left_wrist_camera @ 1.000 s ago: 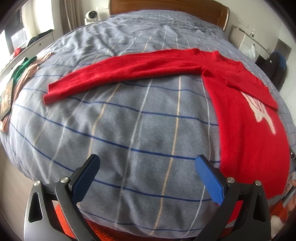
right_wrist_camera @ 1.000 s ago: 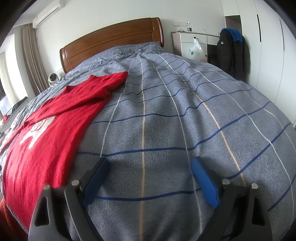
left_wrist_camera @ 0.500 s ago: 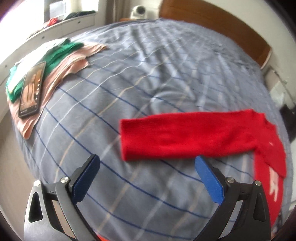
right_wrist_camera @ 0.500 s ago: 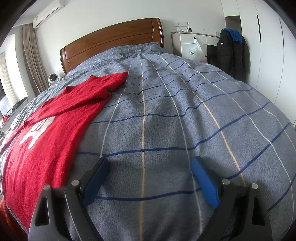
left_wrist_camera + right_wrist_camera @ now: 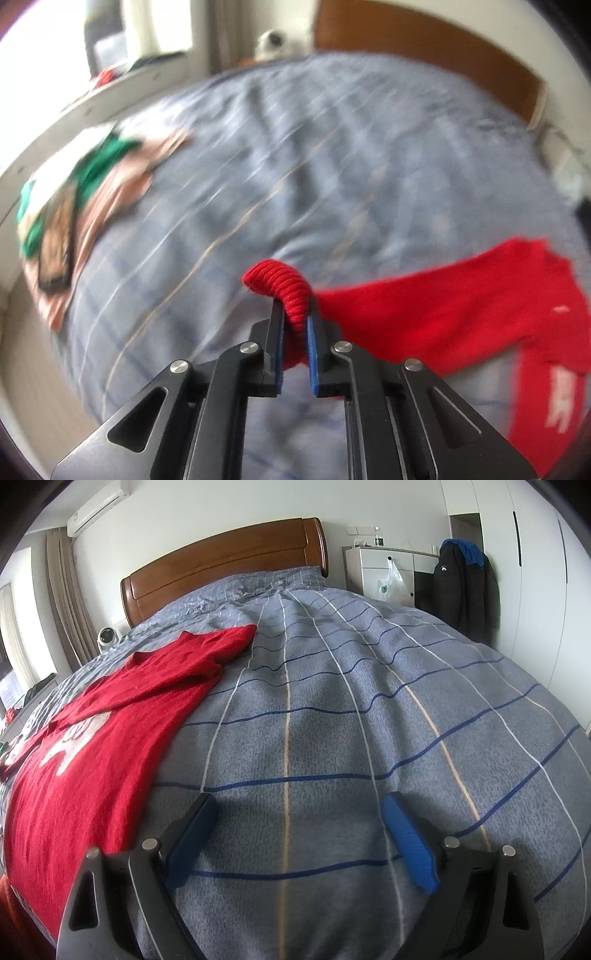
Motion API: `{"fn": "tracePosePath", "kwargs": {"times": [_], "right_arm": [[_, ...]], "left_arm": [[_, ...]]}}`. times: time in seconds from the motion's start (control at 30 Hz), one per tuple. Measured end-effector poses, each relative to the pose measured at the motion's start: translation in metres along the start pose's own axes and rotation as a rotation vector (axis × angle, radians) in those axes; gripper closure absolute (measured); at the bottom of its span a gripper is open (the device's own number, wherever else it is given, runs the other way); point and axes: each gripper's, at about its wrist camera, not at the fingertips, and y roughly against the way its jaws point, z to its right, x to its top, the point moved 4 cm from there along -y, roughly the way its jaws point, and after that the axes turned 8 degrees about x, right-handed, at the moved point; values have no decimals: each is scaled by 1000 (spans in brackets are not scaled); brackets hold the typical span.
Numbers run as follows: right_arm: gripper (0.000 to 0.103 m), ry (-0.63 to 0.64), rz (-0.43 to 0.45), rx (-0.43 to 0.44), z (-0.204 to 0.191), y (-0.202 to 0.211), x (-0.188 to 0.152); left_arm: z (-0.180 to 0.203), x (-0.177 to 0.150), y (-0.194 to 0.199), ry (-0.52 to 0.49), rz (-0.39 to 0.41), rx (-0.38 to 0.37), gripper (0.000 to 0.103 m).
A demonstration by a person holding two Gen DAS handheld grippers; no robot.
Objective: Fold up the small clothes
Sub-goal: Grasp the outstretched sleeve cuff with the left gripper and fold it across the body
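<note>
A red knitted sweater [image 5: 461, 314] with a white print lies spread on the grey checked bedspread [image 5: 332, 166]. In the blurred left wrist view its sleeve runs left from the body, and the ribbed cuff [image 5: 280, 284] bulges up out of my left gripper [image 5: 294, 317]. That gripper's jaws are closing and their blue pads pinch the cuff. In the right wrist view the sweater [image 5: 85, 746] fills the left side. My right gripper [image 5: 299, 834] hangs open over bare bedspread [image 5: 369, 701] to the sweater's right, with nothing between its fingers.
Folded pink and green clothes [image 5: 103, 184] with a dark phone [image 5: 55, 251] on top lie at the bed's left edge. A wooden headboard [image 5: 229, 561] stands at the back. At the right are a white cabinet [image 5: 388, 568] and a hanging dark jacket [image 5: 461, 587].
My left gripper has swung left along the sleeve to its end and shut on the cuff, lifting it. My right gripper has not moved.
</note>
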Motion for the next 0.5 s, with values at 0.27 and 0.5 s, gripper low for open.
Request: {"fn": "tracePosePath", "kwargs": {"times": [0.27,0.5], "right_arm": [[10,11,18,1,0,0,-1],[10,12,13,3,0,0,-1]], "left_arm": [[185,55,131,-256,213,-336,94],[338,1,165,-498,173,-487,72]]}}
